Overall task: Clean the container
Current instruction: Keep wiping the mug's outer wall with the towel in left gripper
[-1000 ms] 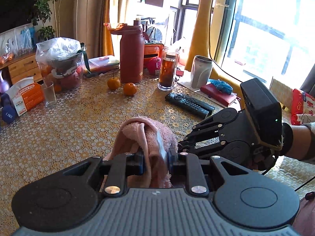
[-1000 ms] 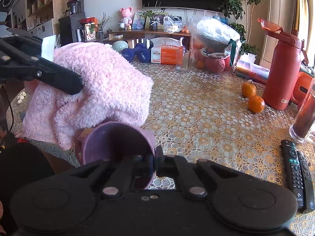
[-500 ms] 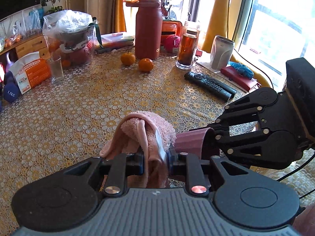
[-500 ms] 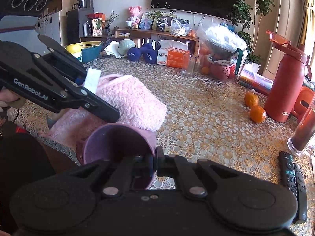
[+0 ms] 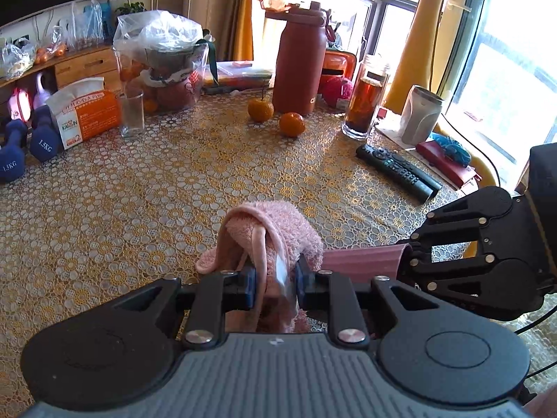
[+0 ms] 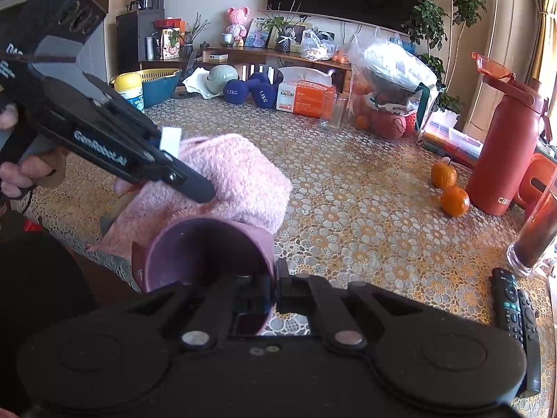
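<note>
While the left gripper [image 5: 275,280] is clamped on a bunched pink towel [image 5: 278,230], the right gripper [image 6: 273,287] pinches the rim wall of a purple container [image 6: 205,250], held on its side at the table's near edge, mouth toward the towel. Towel sits just outside the rim, touching or nearly so; cannot tell which. No cloth inside yet. Judgement: wiping hardly begun, the whole interior left to do.

Table [image 5: 139,202]: lace-patterned gold cover. Far side holds a red bottle [image 5: 299,59], two oranges [image 5: 292,123], a tea jar [image 5: 363,104]; remote [image 5: 397,172] toward the right edge; tissue box [image 5: 85,113] and dumbbells [image 5: 12,158] at the left. Sunlit window beyond, a television on the wall.
</note>
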Motion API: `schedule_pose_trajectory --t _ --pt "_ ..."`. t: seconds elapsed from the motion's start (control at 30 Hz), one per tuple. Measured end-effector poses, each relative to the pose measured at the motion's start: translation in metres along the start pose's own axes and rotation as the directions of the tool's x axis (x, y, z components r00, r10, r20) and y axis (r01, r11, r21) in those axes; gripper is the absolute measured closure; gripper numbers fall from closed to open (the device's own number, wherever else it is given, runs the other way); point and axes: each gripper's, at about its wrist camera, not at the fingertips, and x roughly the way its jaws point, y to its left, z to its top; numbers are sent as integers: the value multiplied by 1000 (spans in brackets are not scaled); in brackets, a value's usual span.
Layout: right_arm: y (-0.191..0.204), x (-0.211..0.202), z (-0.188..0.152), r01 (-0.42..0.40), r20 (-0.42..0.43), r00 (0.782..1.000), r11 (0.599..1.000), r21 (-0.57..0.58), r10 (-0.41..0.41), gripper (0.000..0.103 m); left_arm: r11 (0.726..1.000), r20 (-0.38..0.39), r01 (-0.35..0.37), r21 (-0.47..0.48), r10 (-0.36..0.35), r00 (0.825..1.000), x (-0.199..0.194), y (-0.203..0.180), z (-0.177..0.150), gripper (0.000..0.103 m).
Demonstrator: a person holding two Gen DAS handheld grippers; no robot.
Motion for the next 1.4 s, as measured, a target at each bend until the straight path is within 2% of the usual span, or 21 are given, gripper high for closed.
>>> schedule_pose_trajectory --t 0.2,0.3,0.43,0.47,0.5,0.53,0.57,0.6,0.73,0.8,0.9,1.07,1.13,1.17,1.2,1.23,1.3,1.4 --pt "1 1 1 8 4 1000 1000 -8 -8 100 994 94 95 60 -101 990 -40 -19 11 82" --pt "2 2 2 10 4 1000 1000 -12 -10 100 992 89 60 115 -70 994 -39 -32 12 82" --pt "3 3 1 15 1 1000 1000 -21 -15 100 997 65 45 70 -50 997 -27 -24 6 79" --pt "3 3 1 15 0 1000 1000 -21 -15 100 998 62 38 51 -41 997 -25 -18 5 71" --pt "4 3 0 16 0 1000 1000 -20 -16 100 999 61 31 40 -33 998 -23 -16 6 53" --pt "4 3 0 15 -1 1000 1000 -19 -15 100 999 62 19 30 -21 998 -21 -13 6 40" --pt "3 3 0 16 -2 1000 1000 -18 -16 100 1000 70 12 17 -13 997 -19 -10 7 20" --pt "3 3 0 16 -2 1000 1000 -17 -16 100 1000 75 15 12 -16 997 -17 -8 8 17" --pt "3 3 -1 16 0 1000 1000 -15 -16 100 1000 24 -18 8 18 1000 6 -3 14 17" --pt "3 3 -1 15 -1 1000 1000 -15 -15 100 999 -21 -31 -30 31 999 25 4 14 17" --pt "3 3 -1 15 -2 1000 1000 -16 -15 100 996 -77 -21 -89 14 997 46 13 13 17" --pt "4 3 -2 16 -1 1000 1000 -18 -16 100 993 -120 -31 -114 17 993 63 16 11 18" --pt "3 3 -2 15 -1 1000 1000 -17 -15 100 989 -118 -46 -140 29 993 65 18 10 31" --pt "3 3 -2 15 -1 1000 1000 -17 -15 100 987 -122 -46 -152 27 992 65 19 9 48" --pt "4 3 -2 15 -2 1000 1000 -17 -15 100 986 -123 -48 -160 28 992 65 20 9 57" --pt "3 3 -2 15 -2 1000 1000 -17 -15 100 985 -119 -51 -163 32 992 64 20 8 60" --pt "4 3 -2 15 -1 1000 1000 -18 -15 100 985 -105 -57 -162 40 994 59 19 6 74" --pt "4 3 -2 15 -1 1000 1000 -17 -15 100 986 -80 -57 -159 45 996 48 17 5 81"
